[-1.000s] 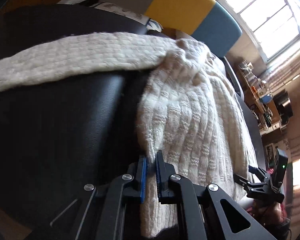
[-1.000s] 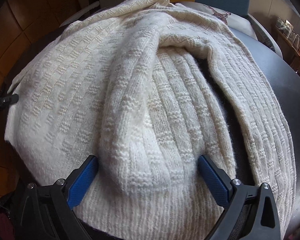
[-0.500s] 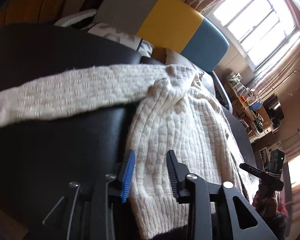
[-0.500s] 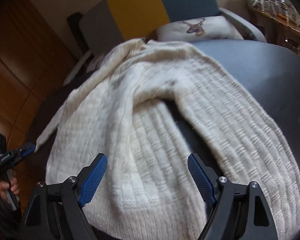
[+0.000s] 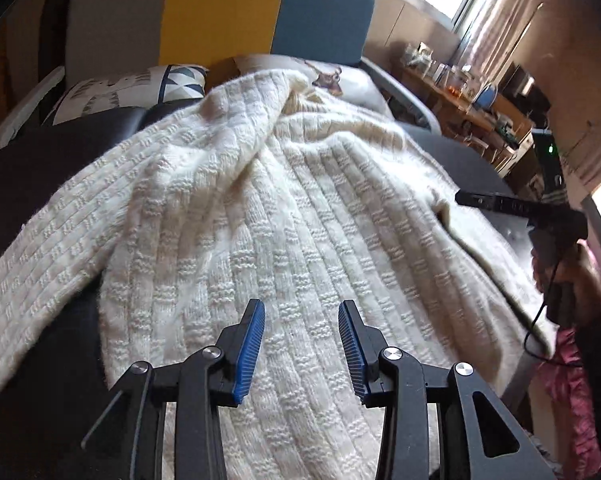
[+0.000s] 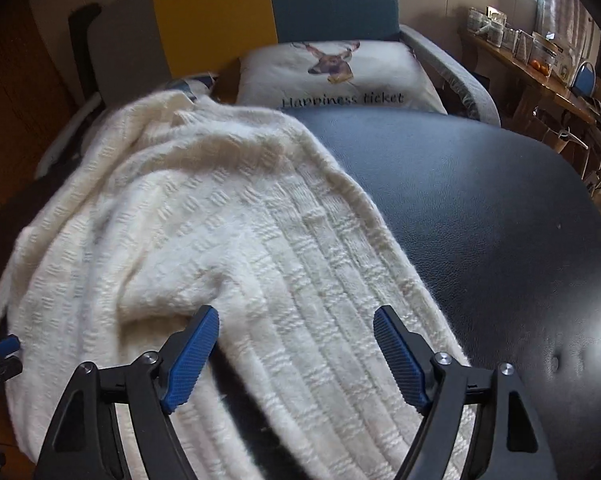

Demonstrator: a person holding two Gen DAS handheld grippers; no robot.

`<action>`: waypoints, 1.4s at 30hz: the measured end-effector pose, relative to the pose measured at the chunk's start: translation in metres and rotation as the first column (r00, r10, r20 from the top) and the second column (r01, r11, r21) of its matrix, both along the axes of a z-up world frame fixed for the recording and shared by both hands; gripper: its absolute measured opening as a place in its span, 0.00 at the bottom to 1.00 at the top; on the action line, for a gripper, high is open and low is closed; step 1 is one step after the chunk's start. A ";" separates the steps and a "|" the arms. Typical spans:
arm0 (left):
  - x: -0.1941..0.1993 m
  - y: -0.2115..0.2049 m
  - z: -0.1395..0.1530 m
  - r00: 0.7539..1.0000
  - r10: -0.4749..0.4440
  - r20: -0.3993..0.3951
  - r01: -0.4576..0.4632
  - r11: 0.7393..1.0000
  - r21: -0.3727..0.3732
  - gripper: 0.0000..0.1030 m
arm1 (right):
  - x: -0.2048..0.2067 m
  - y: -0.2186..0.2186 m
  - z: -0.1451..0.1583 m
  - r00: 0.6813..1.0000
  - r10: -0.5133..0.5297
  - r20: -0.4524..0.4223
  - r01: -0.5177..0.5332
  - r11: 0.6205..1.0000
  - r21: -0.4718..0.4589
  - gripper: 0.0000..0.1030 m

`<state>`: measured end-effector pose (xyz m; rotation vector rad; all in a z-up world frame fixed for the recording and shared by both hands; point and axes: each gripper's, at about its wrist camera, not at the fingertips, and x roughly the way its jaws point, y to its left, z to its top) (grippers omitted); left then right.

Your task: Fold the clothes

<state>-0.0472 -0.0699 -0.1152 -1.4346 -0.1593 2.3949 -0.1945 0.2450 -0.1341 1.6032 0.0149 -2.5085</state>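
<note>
On the dark tabletop (image 6: 480, 208): we see the cream knitted sweater (image 5: 284, 216) lying spread, with its body flat and ribbed toward us.
Sleeves: one sleeve lies folded across the body in the left wrist view, and the other is laid over the front in the right wrist view, with a soft bulge near our fingers.
Left gripper (image 5: 300, 344): its fingers are now spread and hold nothing; a second ago they were pinching the sweater edge, so we have let this edge go.
Right gripper (image 6: 296, 356): its fingers are spread wide above the sweater, as they were a second ago, gripping nothing.
Meaning for the task: we judge that the sleeves are folded inward and one fold is finished; the body is not yet doubled over.
Background: a deer cushion (image 6: 340, 76) rests behind the tabletop.
</note>
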 end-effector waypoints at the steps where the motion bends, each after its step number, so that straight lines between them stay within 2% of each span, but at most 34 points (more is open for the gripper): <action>1: -0.003 0.004 -0.009 1.000 -0.011 0.027 0.012 1.000 -0.011 0.38 | -0.005 0.002 -0.012 0.999 0.006 0.046 -0.007 1.000 0.027 0.74; 2: -0.003 0.005 -0.014 0.999 -0.020 0.033 0.021 1.000 -0.021 0.38 | -0.009 0.003 -0.022 0.997 0.013 0.082 -0.017 0.999 0.050 0.75; 4: -0.001 0.006 -0.021 0.999 -0.036 0.032 0.038 0.999 -0.038 0.38 | -0.007 0.007 -0.023 0.998 0.045 0.053 -0.049 0.997 0.060 0.76; 15: 0.015 0.002 -0.018 0.998 -0.040 0.054 0.040 0.999 -0.005 0.38 | -0.014 0.037 -0.016 0.994 0.064 0.088 -0.071 0.994 0.083 0.75; 17: 0.017 -0.009 -0.006 0.998 -0.032 0.058 0.028 0.997 0.077 0.38 | -0.010 0.032 0.004 0.997 0.060 0.049 -0.063 0.996 0.064 0.74; 20: 0.009 -0.045 0.033 0.999 0.043 -0.028 -0.037 0.983 0.177 0.38 | -0.004 0.023 0.045 0.995 0.085 -0.056 -0.088 0.995 -0.046 0.74; 24: -0.036 -0.085 0.079 0.973 0.140 -0.185 -0.135 0.990 0.042 0.38 | -0.020 -0.009 0.075 0.982 0.148 -0.118 -0.163 0.978 -0.129 0.74; 26: -0.064 -0.100 0.097 0.953 0.169 -0.253 -0.180 0.983 -0.022 0.39 | -0.038 -0.039 0.073 0.973 0.198 -0.116 -0.213 0.968 -0.133 0.74; 27: -0.082 -0.101 0.099 0.951 0.162 -0.263 -0.179 0.983 -0.044 0.39 | -0.047 -0.053 0.071 0.968 0.222 -0.115 -0.236 0.964 -0.125 0.74; 33: -0.163 -0.079 0.078 0.972 0.057 -0.230 -0.080 0.992 -0.093 0.39 | -0.094 -0.109 0.047 0.945 0.313 -0.096 -0.319 0.947 -0.047 0.74; 42: -0.243 -0.022 0.018 0.992 -0.077 -0.100 0.062 0.987 -0.147 0.39 | -0.144 -0.102 0.001 0.963 0.267 -0.023 -0.268 0.963 -0.032 0.74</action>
